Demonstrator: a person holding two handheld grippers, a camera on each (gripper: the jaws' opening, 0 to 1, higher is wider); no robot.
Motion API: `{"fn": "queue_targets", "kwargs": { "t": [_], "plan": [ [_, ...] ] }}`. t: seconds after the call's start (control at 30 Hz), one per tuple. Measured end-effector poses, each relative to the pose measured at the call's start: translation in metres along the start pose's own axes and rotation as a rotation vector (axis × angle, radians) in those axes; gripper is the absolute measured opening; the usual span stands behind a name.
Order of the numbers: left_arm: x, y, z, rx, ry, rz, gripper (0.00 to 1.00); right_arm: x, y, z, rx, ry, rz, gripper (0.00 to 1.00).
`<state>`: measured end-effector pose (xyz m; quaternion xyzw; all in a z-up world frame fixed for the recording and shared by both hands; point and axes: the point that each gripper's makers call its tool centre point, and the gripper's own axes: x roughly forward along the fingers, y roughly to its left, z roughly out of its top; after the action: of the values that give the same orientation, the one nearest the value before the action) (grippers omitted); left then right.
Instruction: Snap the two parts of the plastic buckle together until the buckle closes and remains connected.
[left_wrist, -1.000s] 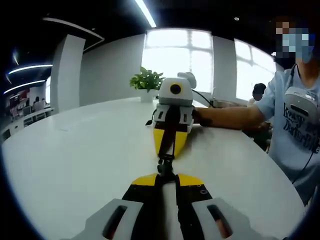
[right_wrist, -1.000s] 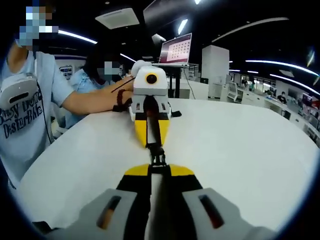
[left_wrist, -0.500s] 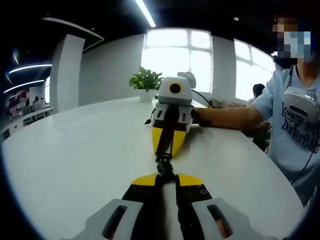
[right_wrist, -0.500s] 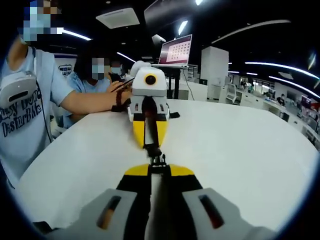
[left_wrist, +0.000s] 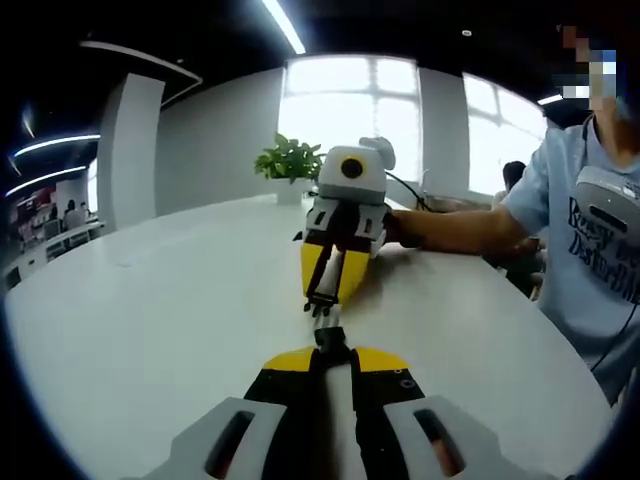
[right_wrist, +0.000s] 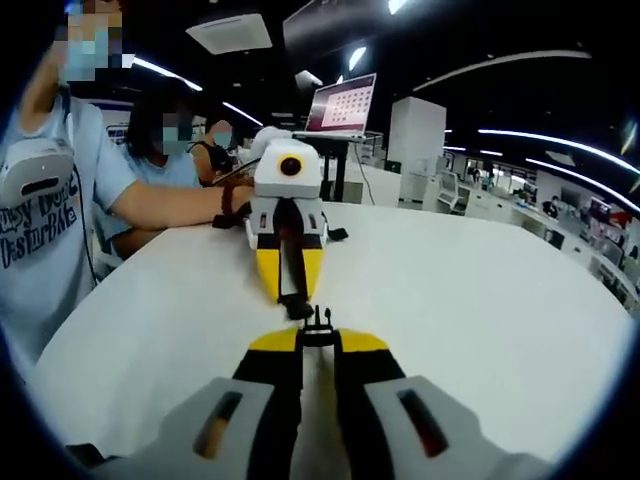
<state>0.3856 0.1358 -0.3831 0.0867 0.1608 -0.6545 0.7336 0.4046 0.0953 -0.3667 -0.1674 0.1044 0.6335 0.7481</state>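
Left gripper (left_wrist: 330, 362) with yellow-tipped black jaws on grey finger mounts, right gripper (right_wrist: 316, 350) alike, white housing, person in light blue printed T-shirt (left_wrist: 600, 262), dark wristband (right_wrist: 233, 200)

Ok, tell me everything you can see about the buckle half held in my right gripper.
The pronged buckle half is small, black and plastic-looking, pinched at the tips of the right gripper, with thin prongs pointing forward over the white table. It faces the other half in the left gripper, close but still unjoined.

Black buckle halves (left_wrist: 326, 336) — yellow-and-black claw tips (right_wrist: 318, 342); white table (left_wrist: 150, 300), green plant (left_wrist: 291, 160).
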Motion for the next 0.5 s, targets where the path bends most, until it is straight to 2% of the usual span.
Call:
{"fn": "queue_targets", "kwargs": {
  "t": [0.27, 0.5],
  "plan": [
    [-0.0010, -0.0004, -0.0011, 0.012, 0.002, 0.001, 0.11, -0.0019, 0.0011, 0.0021, 0.040, -0.028, -0.014, 0.11],
    [0.0002, -0.0003, -0.0002, 0.013, 0.001, 0.001, 0.11, -0.0021, 0.0037, 0.0014, 0.048, -0.020, -0.015, 0.11]
  ]
}}
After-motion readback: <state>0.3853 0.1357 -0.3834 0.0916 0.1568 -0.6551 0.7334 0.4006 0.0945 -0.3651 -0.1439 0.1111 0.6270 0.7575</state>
